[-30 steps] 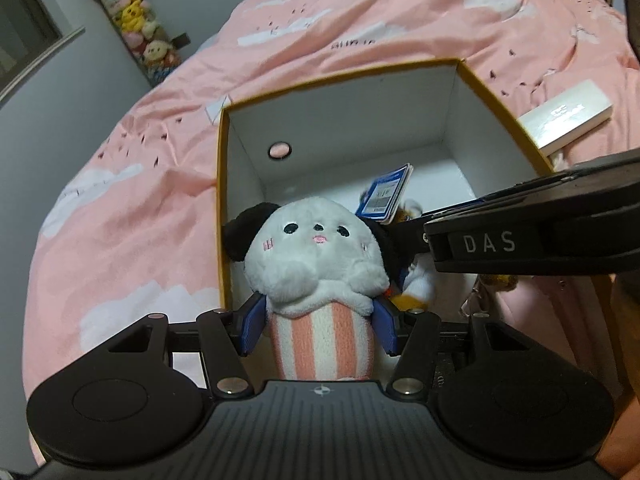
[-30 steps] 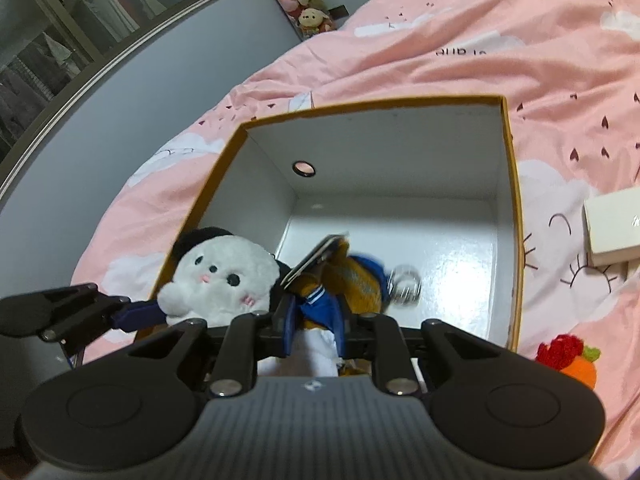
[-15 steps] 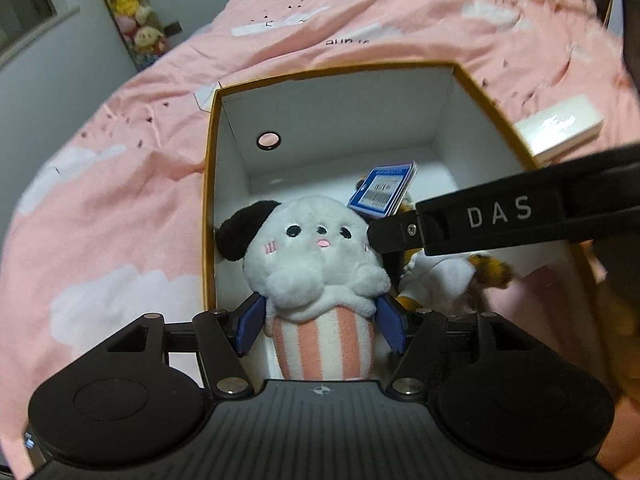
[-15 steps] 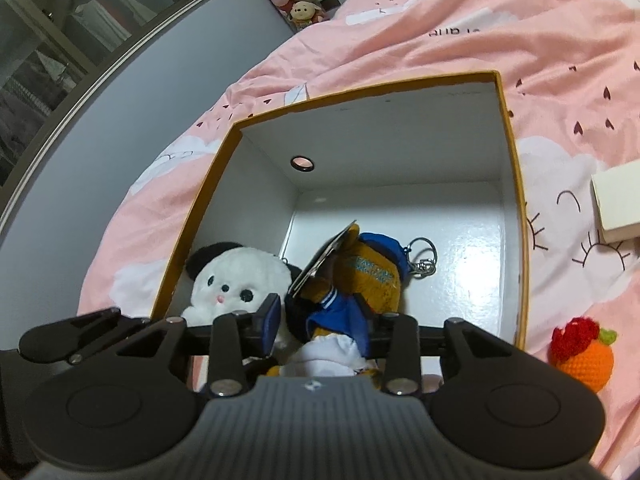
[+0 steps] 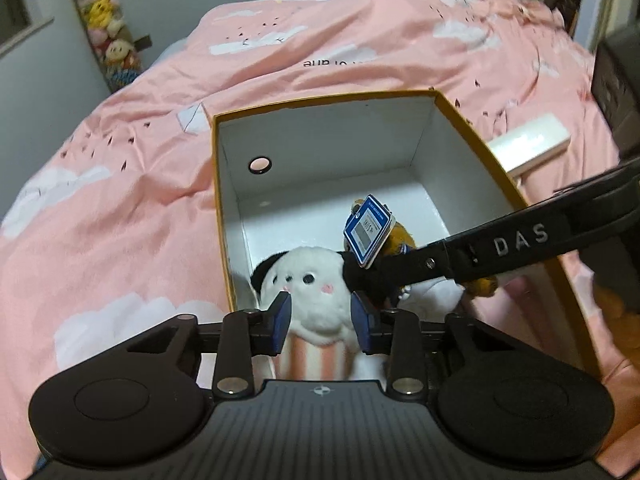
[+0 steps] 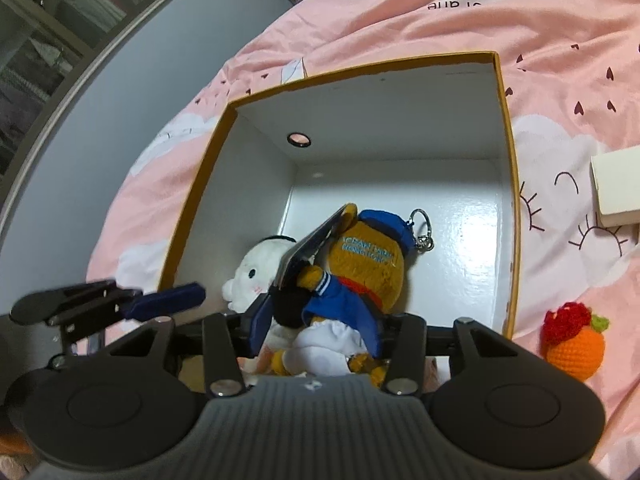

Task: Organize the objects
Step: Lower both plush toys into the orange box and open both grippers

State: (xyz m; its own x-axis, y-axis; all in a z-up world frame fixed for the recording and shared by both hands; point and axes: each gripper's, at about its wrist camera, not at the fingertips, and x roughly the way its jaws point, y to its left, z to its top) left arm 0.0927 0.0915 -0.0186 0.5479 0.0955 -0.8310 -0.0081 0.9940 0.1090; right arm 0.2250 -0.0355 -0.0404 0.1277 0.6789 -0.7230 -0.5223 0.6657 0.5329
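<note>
White plush with black ears and a pink-striped base, the panda [image 5: 316, 300] sits in the near left corner of the box [image 5: 472, 120], upright, with the left gripper [image 5: 320, 318] clamped on its body, blue pads pressing both sides. Just right of the panda inside the box lies the bear [image 6: 366, 264], brown with a blue cap and sailor jacket; the right gripper [image 6: 314, 330] has its blue fingers closed against the bear's lower body. A blue tag [image 5: 368, 232] stands tilted between the two toys, and a metal keyring [image 6: 422, 232] on the bear's cap rests on the white box floor. The box, orange-rimmed with a round hole [image 6: 299, 139] in its far wall, sits on a pink blanket [image 5: 120, 200]. Right of the box on the blanket lie a crocheted fruit [image 6: 574, 346] and, farther back, a cream carton [image 6: 618, 188].
</note>
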